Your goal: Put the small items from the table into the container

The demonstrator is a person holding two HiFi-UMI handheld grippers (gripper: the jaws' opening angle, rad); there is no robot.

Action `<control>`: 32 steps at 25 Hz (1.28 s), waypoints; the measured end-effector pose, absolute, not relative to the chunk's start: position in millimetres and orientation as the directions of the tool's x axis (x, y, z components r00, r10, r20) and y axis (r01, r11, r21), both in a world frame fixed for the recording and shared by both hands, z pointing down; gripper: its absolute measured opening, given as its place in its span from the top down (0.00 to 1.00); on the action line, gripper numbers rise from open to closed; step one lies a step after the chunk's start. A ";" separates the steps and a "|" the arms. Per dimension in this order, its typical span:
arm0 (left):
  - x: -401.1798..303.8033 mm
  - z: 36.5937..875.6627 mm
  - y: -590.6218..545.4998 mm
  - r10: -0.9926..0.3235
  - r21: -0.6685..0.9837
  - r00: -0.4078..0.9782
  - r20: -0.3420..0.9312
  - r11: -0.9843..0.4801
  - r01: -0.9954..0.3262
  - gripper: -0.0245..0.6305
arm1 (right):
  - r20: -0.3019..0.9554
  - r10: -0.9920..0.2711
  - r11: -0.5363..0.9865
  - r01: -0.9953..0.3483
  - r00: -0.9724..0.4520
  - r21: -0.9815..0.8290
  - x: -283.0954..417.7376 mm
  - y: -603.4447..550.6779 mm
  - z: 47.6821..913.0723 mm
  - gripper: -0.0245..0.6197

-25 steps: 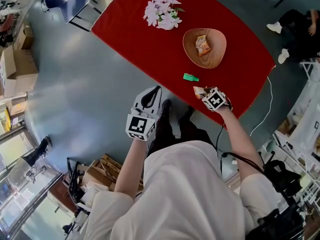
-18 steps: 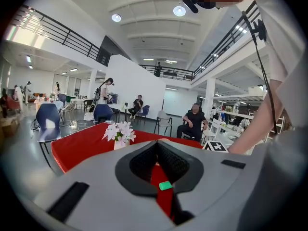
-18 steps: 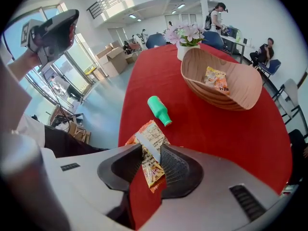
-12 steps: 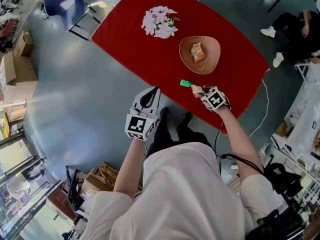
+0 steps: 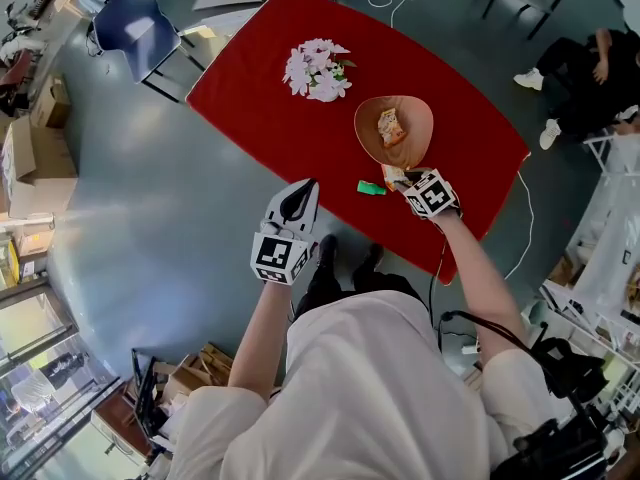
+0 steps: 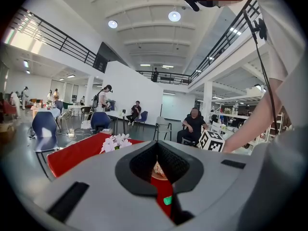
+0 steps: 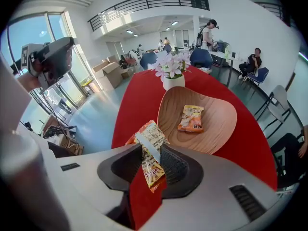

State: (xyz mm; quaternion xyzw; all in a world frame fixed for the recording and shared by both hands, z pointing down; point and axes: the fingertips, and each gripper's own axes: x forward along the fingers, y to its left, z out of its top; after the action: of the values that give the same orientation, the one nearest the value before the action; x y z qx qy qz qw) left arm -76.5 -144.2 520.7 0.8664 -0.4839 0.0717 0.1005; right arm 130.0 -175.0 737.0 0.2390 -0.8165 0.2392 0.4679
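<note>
Snack packet clamped in right jaws, print unreadable; left jaws apart, empty

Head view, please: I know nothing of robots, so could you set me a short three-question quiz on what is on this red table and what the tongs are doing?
1. True or false: the right tongs grip a snack packet.
2. How many packets lie inside the wooden bowl?
3. Which small thing lies loose on the red table, between the bowl and the person? A: a green piece. B: a spoon. C: a coin.

Key: 1 true, the packet is pinched between the jaws. 2 one. 3 A.
</note>
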 end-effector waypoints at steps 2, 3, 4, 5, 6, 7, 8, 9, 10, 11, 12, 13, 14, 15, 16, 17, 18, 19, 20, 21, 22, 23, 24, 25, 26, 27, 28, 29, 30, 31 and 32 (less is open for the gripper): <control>-75.8 517.5 -149.0 -0.826 0.103 0.521 0.216 -0.511 -0.853 0.95 | 0.877 -0.182 0.769 -0.620 -0.445 -0.155 131.2 -185.0 731.6 0.76; -75.2 516.3 -151.5 -0.826 0.102 0.521 0.214 -0.511 -0.853 0.95 | 0.876 -0.189 0.767 -0.623 -0.443 -0.150 132.1 -190.0 729.7 0.76; -74.6 515.2 -153.7 -0.827 0.101 0.521 0.212 -0.512 -0.853 0.95 | 0.875 -0.194 0.767 -0.624 -0.444 -0.147 132.3 -194.7 727.9 0.76; -74.1 514.3 -155.7 -0.827 0.099 0.521 0.211 -0.512 -0.853 0.95 | 0.873 -0.200 0.768 -0.625 -0.446 -0.143 132.2 -199.5 726.0 0.76; -73.7 513.4 -157.6 -0.827 0.097 0.520 0.211 -0.512 -0.853 0.95 | 0.870 -0.208 0.766 -0.627 -0.446 -0.138 132.5 -204.7 724.2 0.76; -73.5 512.4 -159.4 -0.828 0.096 0.519 0.211 -0.511 -0.854 0.95 | 0.868 -0.219 0.763 -0.633 -0.445 -0.132 133.2 -210.1 722.5 0.76; -73.6 511.4 -161.1 -0.829 0.094 0.518 0.211 -0.511 -0.855 0.95 | 0.866 -0.231 0.757 -0.641 -0.443 -0.126 134.5 -215.7 721.0 0.76; -73.9 510.3 -162.6 -0.830 0.093 0.517 0.211 -0.509 -0.855 0.95 | 0.864 -0.244 0.748 -0.653 -0.441 -0.121 136.2 -221.0 719.6 0.76; -74.4 509.1 -164.0 -0.831 0.092 0.515 0.210 -0.508 -0.856 0.95 | 0.861 -0.258 0.737 -0.665 -0.438 -0.118 138.2 -226.2 718.2 0.76; -75.0 507.9 -165.2 -0.832 0.091 0.513 0.209 -0.506 -0.858 0.95 | 0.858 -0.273 0.725 -0.679 -0.436 -0.114 140.1 -231.2 716.5 0.76; -75.6 506.7 -166.5 -0.834 0.090 0.511 0.208 -0.504 -0.859 0.95 | 0.854 -0.289 0.714 -0.692 -0.432 -0.109 142.3 -236.2 714.8 0.76; -75.9 505.7 -167.7 -0.835 0.089 0.510 0.206 -0.503 -0.860 0.95 | 0.852 -0.303 0.705 -0.702 -0.427 -0.102 144.4 -240.6 713.3 0.76; -76.0 504.9 -168.7 -0.836 0.087 0.509 0.206 -0.502 -0.860 0.95 | 0.851 -0.312 0.700 -0.708 -0.423 -0.095 146.0 -244.1 711.9 0.76; -76.0 504.3 -169.4 -0.837 0.086 0.508 0.205 -0.502 -0.861 0.95 | 0.850 -0.318 0.699 -0.710 -0.420 -0.089 147.0 -246.7 710.8 0.76; -75.9 503.7 -170.0 -0.837 0.085 0.507 0.205 -0.501 -0.861 0.95 | 0.851 -0.323 0.697 -0.713 -0.415 -0.083 148.4 -248.9 709.9 0.76; -75.6 502.8 -170.4 -0.838 0.085 0.507 0.205 -0.500 -0.862 0.95 | 0.851 -0.330 0.692 -0.718 -0.409 -0.077 150.5 -250.9 708.9 0.76; -75.1 502.0 -170.5 -0.838 0.085 0.506 0.205 -0.500 -0.862 0.95 | 0.851 -0.335 0.687 -0.723 -0.405 -0.073 152.1 -252.5 708.1 0.76; -74.3 501.2 -170.5 -0.838 0.085 0.506 0.206 -0.500 -0.862 0.95 | 0.849 -0.338 0.685 -0.725 -0.406 -0.074 152.5 -253.8 707.1 0.76; -73.5 500.9 -170.4 -0.838 0.085 0.506 0.206 -0.500 -0.862 0.95 | 0.846 -0.343 0.683 -0.726 -0.409 -0.075 152.3 -255.3 706.2 0.76; -72.7 500.9 -170.4 -0.837 0.085 0.506 0.207 -0.500 -0.862 0.95 | 0.842 -0.351 0.678 -0.731 -0.410 -0.073 152.7 -257.2 705.4 0.76; -72.1 501.3 -170.4 -0.837 0.086 0.506 0.208 -0.500 -0.862 0.95 | 0.839 -0.362 0.670 -0.739 -0.407 -0.069 154.0 -259.5 704.9 0.76; -71.6 501.7 -170.5 -0.837 0.086 0.506 0.208 -0.500 -0.862 0.95 | 0.836 -0.374 0.661 -0.747 -0.402 -0.064 155.7 -261.6 704.4 0.75; -71.2 502.2 -170.5 -0.837 0.086 0.507 0.208 -0.501 -0.861 0.95 | 0.833 -0.385 0.654 -0.754 -0.398 -0.058 157.0 -263.5 703.6 0.75; -70.8 502.6 -170.5 -0.836 0.086 0.508 0.208 -0.501 -0.861 0.95 | 0.830 -0.394 0.649 -0.759 -0.396 -0.054 157.8 -264.9 702.3 0.73; -70.4 502.9 -170.6 -0.836 0.087 0.508 0.207 -0.502 -0.861 0.95 | 0.828 -0.399 0.647 -0.761 -0.395 -0.052 157.9 -265.4 700.4 0.71; -70.0 503.1 -170.8 -0.836 0.088 0.508 0.207 -0.502 -0.861 0.95 | 0.827 -0.400 0.646 -0.761 -0.396 -0.052 157.5 -265.4 698.4 0.69; -69.4 503.3 -171.1 -0.836 0.089 0.509 0.206 -0.502 -0.860 0.95 | 0.826 -0.400 0.648 -0.760 -0.397 -0.052 157.5 -265.5 697.5 0.68; -68.5 503.4 -171.5 -0.836 0.089 0.510 0.205 -0.503 -0.860 0.95 | 0.826 -0.400 0.651 -0.758 -0.397 -0.049 158.5 -266.0 698.1 0.68; -67.2 503.4 -171.9 -0.835 0.089 0.511 0.204 -0.504 -0.859 0.95 | 0.826 -0.400 0.653 -0.756 -0.396 -0.046 159.9 -266.2 699.2 0.68; -65.9 503.3 -172.2 -0.834 0.088 0.512 0.204 -0.506 -0.858 0.95 | 0.827 -0.399 0.654 -0.755 -0.395 -0.045 161.2 -265.9 699.9 0.68; -64.8 503.1 -172.4 -0.834 0.088 0.514 0.203 -0.507 -0.858 0.95 | 0.828 -0.399 0.655 -0.755 -0.394 -0.044 162.1 -265.3 699.9 0.68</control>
State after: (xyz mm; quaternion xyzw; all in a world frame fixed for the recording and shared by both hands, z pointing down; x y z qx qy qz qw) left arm -64.8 -172.4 503.1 0.8654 -0.4886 0.0672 0.0886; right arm 162.1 -265.3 699.9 0.3570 -0.8075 0.2125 0.4187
